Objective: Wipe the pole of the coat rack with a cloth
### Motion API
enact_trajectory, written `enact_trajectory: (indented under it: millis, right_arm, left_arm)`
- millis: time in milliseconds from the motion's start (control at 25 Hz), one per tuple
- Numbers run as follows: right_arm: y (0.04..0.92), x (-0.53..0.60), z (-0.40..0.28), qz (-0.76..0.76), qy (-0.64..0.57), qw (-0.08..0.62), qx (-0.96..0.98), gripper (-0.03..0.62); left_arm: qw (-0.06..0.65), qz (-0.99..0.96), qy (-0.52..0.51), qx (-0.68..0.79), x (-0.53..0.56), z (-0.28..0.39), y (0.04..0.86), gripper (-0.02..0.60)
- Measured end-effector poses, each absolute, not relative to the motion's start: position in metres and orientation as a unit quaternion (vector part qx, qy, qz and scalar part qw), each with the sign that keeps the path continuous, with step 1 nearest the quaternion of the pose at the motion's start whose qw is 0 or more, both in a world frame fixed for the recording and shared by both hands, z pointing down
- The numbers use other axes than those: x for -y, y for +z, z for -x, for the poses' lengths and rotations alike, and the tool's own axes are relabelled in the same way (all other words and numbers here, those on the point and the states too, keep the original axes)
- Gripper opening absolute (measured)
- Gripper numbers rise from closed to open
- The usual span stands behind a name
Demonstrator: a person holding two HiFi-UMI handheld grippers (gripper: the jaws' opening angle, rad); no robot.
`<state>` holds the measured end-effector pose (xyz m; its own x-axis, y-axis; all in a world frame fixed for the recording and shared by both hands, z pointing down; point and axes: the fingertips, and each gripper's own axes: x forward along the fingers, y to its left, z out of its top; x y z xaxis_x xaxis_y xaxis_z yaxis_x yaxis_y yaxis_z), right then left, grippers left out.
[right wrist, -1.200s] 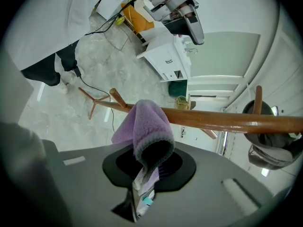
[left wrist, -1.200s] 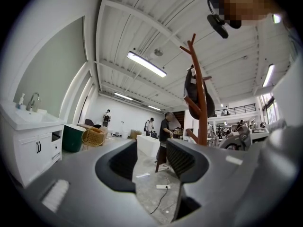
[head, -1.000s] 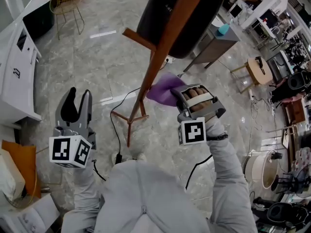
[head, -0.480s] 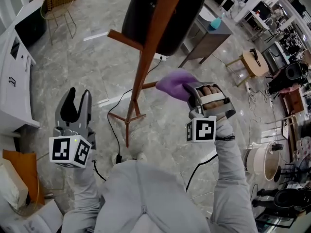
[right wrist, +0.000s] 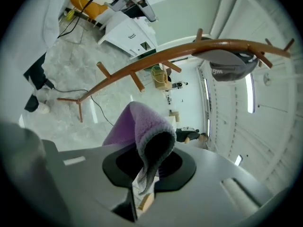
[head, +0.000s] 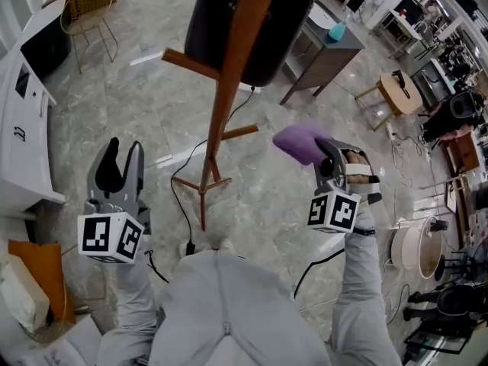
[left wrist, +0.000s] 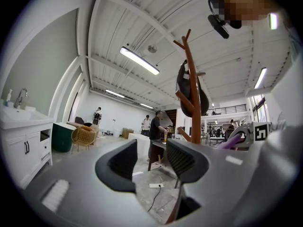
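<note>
The brown wooden coat rack pole point(head: 227, 97) rises from its tripod feet on the marble floor, with a black bag point(head: 255, 21) hanging near its top. My right gripper point(head: 326, 157) is shut on a purple cloth point(head: 299, 141), held to the right of the pole and apart from it. In the right gripper view the cloth point(right wrist: 142, 124) folds over the jaws of the right gripper point(right wrist: 149, 162), with the pole point(right wrist: 156, 63) beyond it. My left gripper point(head: 120, 165) stands open and empty at the lower left, away from the rack. The pole point(left wrist: 193, 103) also shows in the left gripper view.
A white cabinet point(head: 23, 113) runs along the left and a wire chair point(head: 88, 14) stands behind it. A black cable point(head: 179, 200) lies by the rack's feet. A grey side table point(head: 324, 59) and a round wooden stool point(head: 400, 94) stand at the right.
My right gripper has carried the purple cloth off the pole, to the right and slightly lower. The left gripper has stayed where it was.
</note>
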<state>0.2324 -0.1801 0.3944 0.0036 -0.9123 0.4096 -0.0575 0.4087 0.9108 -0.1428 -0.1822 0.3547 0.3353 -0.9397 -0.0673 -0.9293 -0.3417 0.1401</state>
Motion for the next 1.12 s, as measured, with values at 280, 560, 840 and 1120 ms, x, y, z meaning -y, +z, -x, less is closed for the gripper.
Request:
enact_trajectory:
  millis: [280, 560, 840, 1120]
  right_arm:
    - [0.405, 0.157, -0.196, -0.442, -0.299, 0.491, 0.689, 0.043]
    - [0.403, 0.148, -0.117, -0.425, -0.230, 0.382, 0.788, 0.043]
    - [0.456, 0.187, -0.072, -0.374, -0.215, 0.407, 0.805, 0.043]
    - [0.508, 0.211, -0.059, -0.300, -0.184, 0.498, 0.793, 0.043]
  left_arm:
    - [0.036, -0.814, -0.060, 0.577, 0.184, 0.147, 0.355, 0.204]
    - [0.037, -0.808, -0.055, 0.585, 0.181, 0.153, 0.355, 0.204]
    - [0.040, -0.797, -0.055, 0.600, 0.174, 0.167, 0.360, 0.204]
    - [0.048, -0.784, -0.053, 0.617, 0.162, 0.181, 0.369, 0.204]
